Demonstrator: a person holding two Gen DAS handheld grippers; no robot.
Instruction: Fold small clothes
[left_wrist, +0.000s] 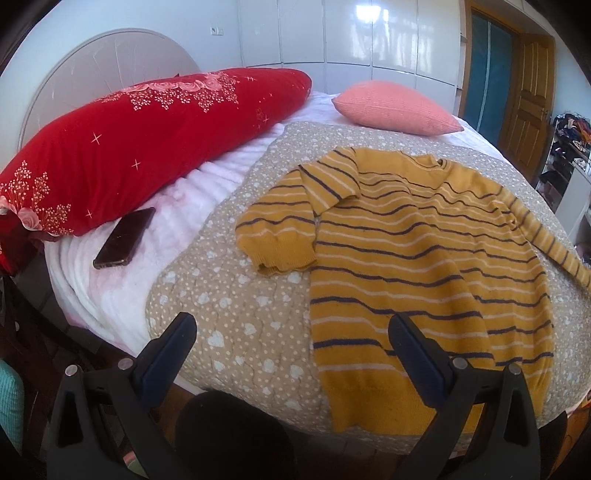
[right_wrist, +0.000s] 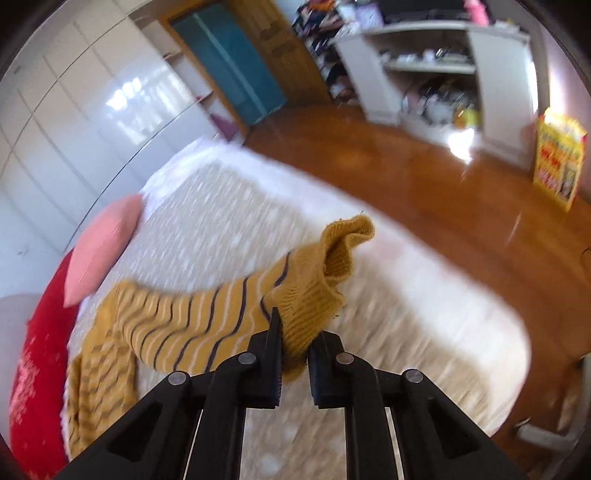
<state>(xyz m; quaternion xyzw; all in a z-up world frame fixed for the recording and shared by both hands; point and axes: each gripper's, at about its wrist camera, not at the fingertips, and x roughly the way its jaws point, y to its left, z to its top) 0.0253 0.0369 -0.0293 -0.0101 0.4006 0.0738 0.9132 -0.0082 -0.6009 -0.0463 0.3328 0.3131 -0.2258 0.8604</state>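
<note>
Right hand-held gripper (right_wrist: 294, 332) at lower centre clenches the sweater (right_wrist: 207, 325) cuff, a grasp only its blurred view shows, while the left hand-held gripper (left_wrist: 291, 325) hangs released over the bed (left_wrist: 236, 317), sweater's right sleeve cut off.

My bed (left_wrist: 110, 306) carries a white fluffy blanket (left_wrist: 207, 177) with a beige dotted quilt (left_wrist: 236, 321) over it. On them lie the striped sweater (left_wrist: 424, 258), a red pillow (left_wrist: 129, 147), a pink cushion (left_wrist: 395, 107) and a phone (left_wrist: 123, 238).
</note>
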